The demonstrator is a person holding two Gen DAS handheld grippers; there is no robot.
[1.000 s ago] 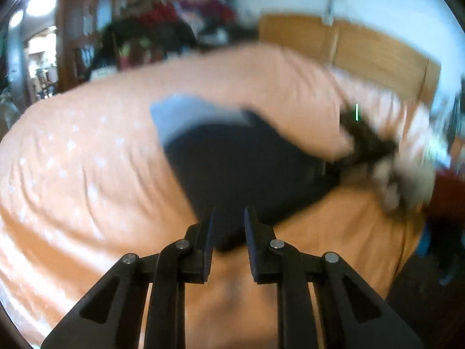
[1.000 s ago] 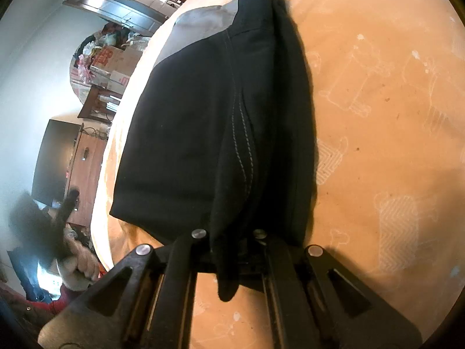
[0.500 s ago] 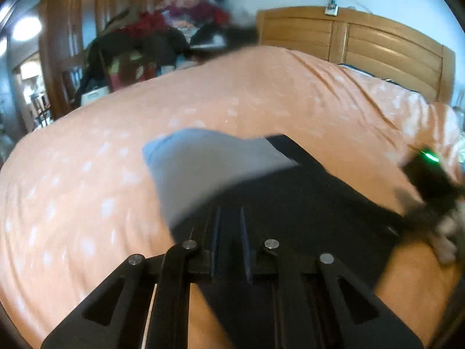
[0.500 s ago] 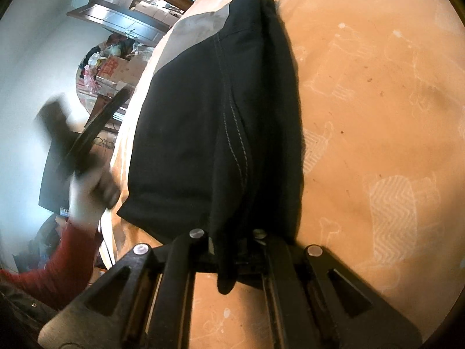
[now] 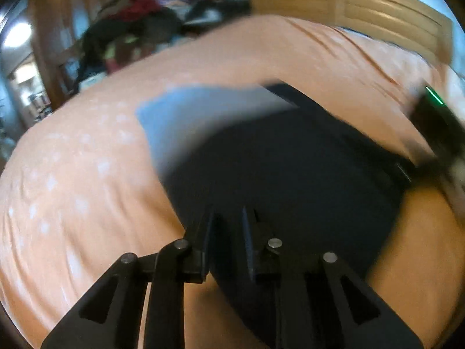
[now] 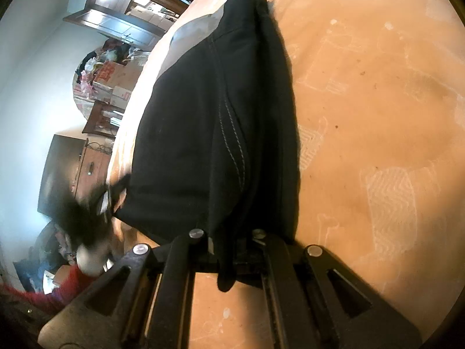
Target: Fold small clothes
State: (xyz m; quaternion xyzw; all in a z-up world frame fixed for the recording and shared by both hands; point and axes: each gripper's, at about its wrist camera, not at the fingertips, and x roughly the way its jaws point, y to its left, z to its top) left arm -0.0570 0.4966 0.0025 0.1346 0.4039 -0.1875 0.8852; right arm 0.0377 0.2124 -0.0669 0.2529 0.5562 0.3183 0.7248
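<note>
A black garment (image 5: 290, 174) with a grey-blue panel (image 5: 186, 122) lies folded on the orange bed sheet (image 5: 72, 189). My left gripper (image 5: 228, 232) is open by a narrow gap at the garment's near corner, with black cloth showing between its fingers. The right wrist view shows that gripper as a blur (image 6: 110, 195) at the garment's left corner. My right gripper (image 6: 229, 241) is shut on a fold of the black garment (image 6: 189, 131), and a tab of cloth hangs down past its fingers. In the left wrist view the right gripper (image 5: 436, 133) is blurred, at the garment's far right end.
A wooden headboard (image 5: 363, 3) stands behind the bed, and a pile of clothes (image 5: 174, 5) lies beyond its far side. Cardboard boxes (image 6: 116, 81) and a dark cabinet (image 6: 90, 168) stand past the bed's edge. A red sleeve (image 6: 66, 288) reaches in at lower left.
My left gripper has moved forward from the bare sheet onto the garment's near corner. The right gripper has kept its hold and hardly moved.
</note>
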